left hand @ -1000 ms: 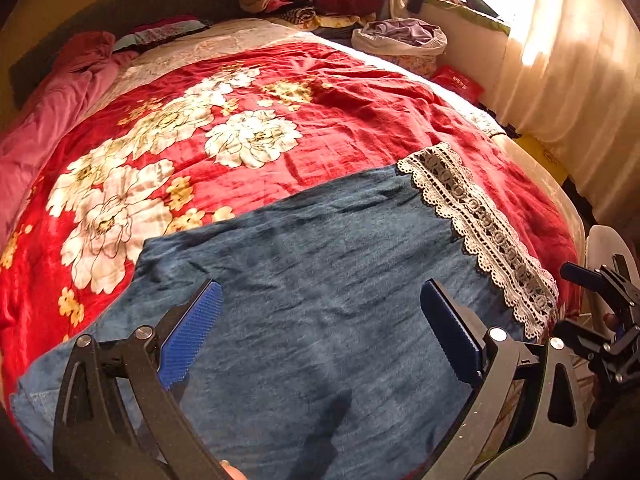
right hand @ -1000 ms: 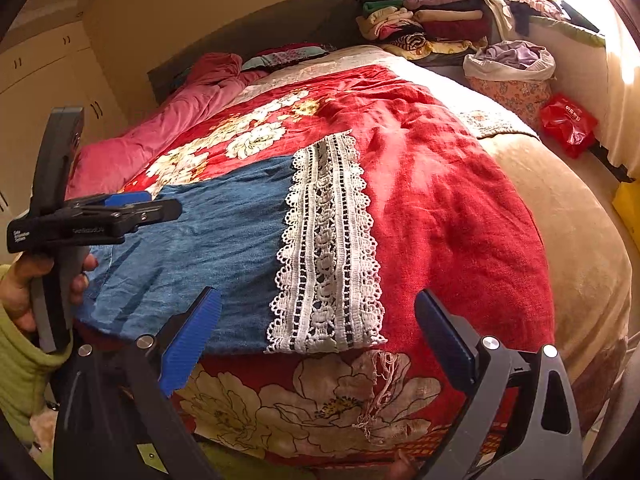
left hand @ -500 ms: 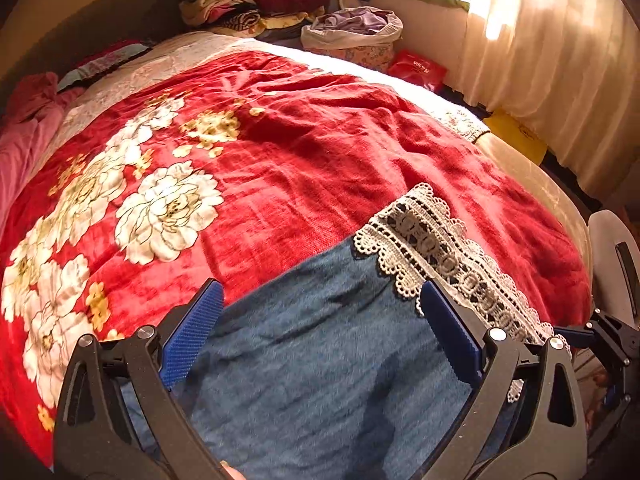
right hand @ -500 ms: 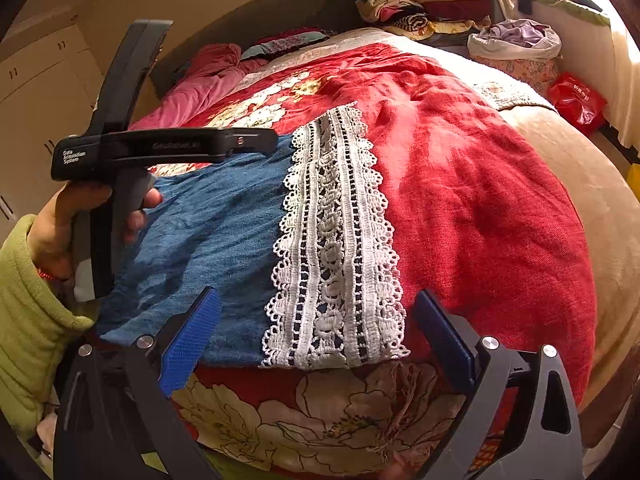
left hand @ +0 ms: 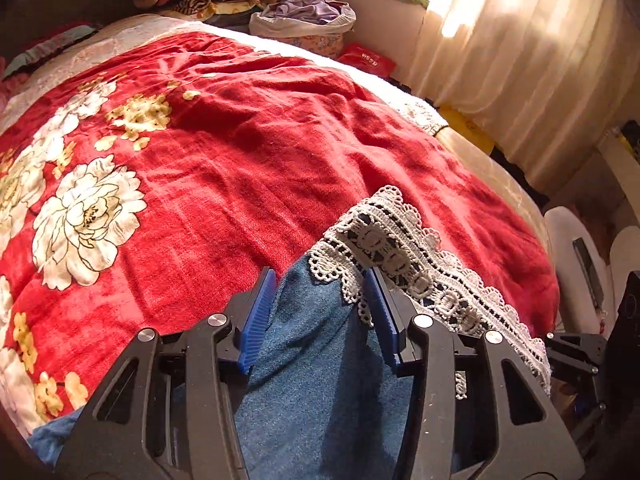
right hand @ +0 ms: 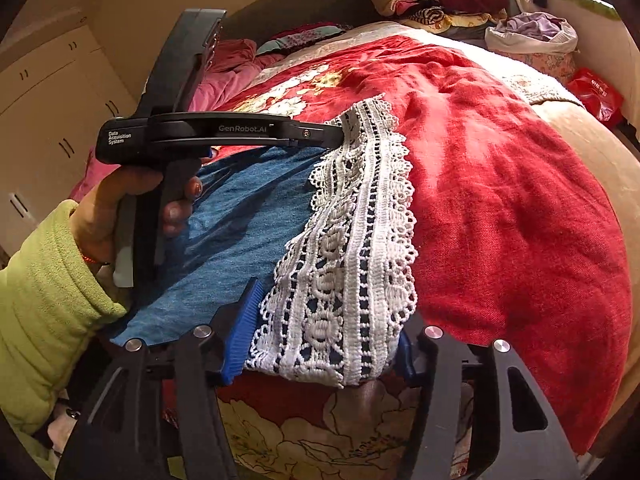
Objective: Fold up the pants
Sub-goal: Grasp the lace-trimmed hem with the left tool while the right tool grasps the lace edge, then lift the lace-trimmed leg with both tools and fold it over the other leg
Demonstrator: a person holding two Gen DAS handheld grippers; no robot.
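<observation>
A bed covered by a red floral blanket (left hand: 248,152) was lit by sunlight through pale pleated curtains (left hand: 516,60), with cream cupboard doors (right hand: 52,112) opposite.

A bed (left hand: 492,168) bears a red floral blanket (left hand: 248,152) under lace-hemmed denim pants (left hand: 320,368).

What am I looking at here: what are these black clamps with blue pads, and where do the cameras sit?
No robot here: a person holds a hand-held two-finger clamp in each hand, and each clamp carries a wide-angle camera that looks out along its fingers. One picture comes from the left gripper, the other from the right gripper, which also sees the person's hand holding the left one. Blue denim pants with a white lace hem lie on a red flowered blanket on a bed. Both sets of jaws have just been closing and appear to pinch the hem, one at each corner.
</observation>
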